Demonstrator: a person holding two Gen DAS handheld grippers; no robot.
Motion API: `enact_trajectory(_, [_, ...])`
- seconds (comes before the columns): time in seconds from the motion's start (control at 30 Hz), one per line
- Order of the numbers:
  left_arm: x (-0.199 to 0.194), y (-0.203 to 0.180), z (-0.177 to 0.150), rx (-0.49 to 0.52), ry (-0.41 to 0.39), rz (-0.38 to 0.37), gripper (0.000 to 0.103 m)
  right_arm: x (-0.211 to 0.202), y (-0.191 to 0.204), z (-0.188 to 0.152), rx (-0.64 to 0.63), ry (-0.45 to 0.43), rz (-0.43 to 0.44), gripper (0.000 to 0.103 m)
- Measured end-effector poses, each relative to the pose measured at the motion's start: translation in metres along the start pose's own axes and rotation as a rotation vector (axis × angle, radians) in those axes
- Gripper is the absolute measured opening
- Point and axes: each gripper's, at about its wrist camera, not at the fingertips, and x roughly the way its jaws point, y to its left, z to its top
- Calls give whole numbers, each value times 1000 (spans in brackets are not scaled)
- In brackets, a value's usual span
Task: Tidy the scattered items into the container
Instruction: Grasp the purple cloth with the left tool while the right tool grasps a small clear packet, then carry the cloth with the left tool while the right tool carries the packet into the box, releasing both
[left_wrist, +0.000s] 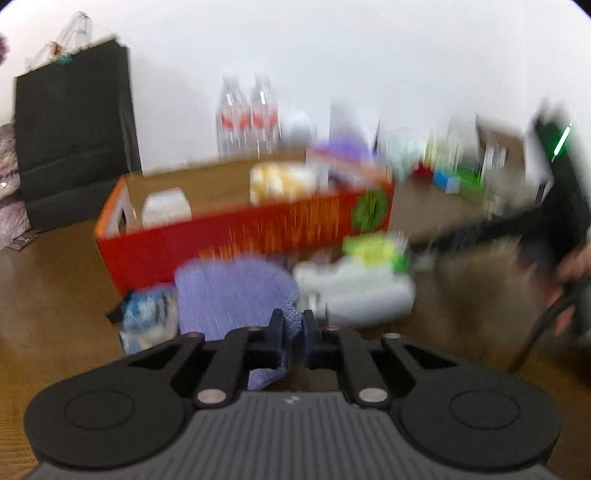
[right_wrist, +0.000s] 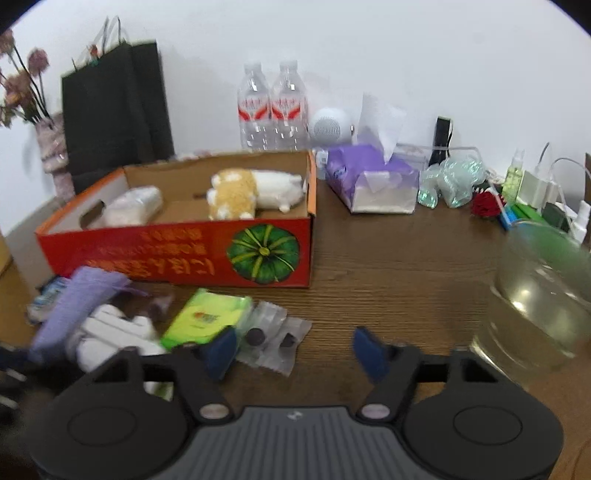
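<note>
The left claw (left_wrist: 293, 325) is clenched on a purple knitted cloth (left_wrist: 236, 295), whose edge is pinched between its two fingers; the rest of the cloth spreads out toward 11 o'clock of the claw, in front of the red cardboard box (left_wrist: 229, 243). This view is much blurred. Just at 9 o'clock of the cloth lies a small blue-and-white packet (left_wrist: 147, 317), and at 2 o'clock of the claw a white plastic thing (left_wrist: 354, 291) with a green packet (left_wrist: 373, 251) behind it. The right claw (right_wrist: 293, 349) is released, with its blue-padded fingers (right_wrist: 369, 350) apart above the wooden counter (right_wrist: 388, 266) and nothing between them. Its left finger stands just beside two clear wrappers with dark round pieces (right_wrist: 273, 339), and the green packet (right_wrist: 207, 317) is at 10 o'clock of it. Inside the box (right_wrist: 177, 254), which has a green pumpkin printed on its front, lie a yellow-and-white plush toy (right_wrist: 251, 192) and a white wrapped bundle (right_wrist: 133, 206). Behind the box stand two water bottles (right_wrist: 273, 107) and a black paper bag (right_wrist: 114, 107); a purple tissue pack (right_wrist: 373, 177) is at 2 o'clock of the box, and a clear glass jar (right_wrist: 539, 291) is at 2 o'clock of the right claw
</note>
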Motion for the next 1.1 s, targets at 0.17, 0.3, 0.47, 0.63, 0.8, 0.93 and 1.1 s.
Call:
enact_trajectory(0.17, [-13,27,15,-168,-71,-7,8,11,5,-4,-38,-10,1,34])
enact_trajectory(0.3, [-32,42,26,-261,-131,-28,8,10,9,-9,-64,7,31,18])
enact_trajectory(0.47, [-46,33,30,-243,-153,-1,8,7,18,-10,-110,5,17,14])
enact_trajectory(0.63, [-81,26,32,-268,-182,14,8,-31,15,-8,-44,-63,40,8])
enact_trajectory(0.8, [-111,1,16,-271,-163,12,8,-96,22,-29,4,-133,120,8])
enact_trajectory(0.93, [-128,-20,-3,-250,-152,-21,8,-142,43,-63,-2,-150,211,8])
enact_trajectory(1.1, [-146,-26,-2,-241,-186,-38,8,-166,55,-79,-14,-144,241,8])
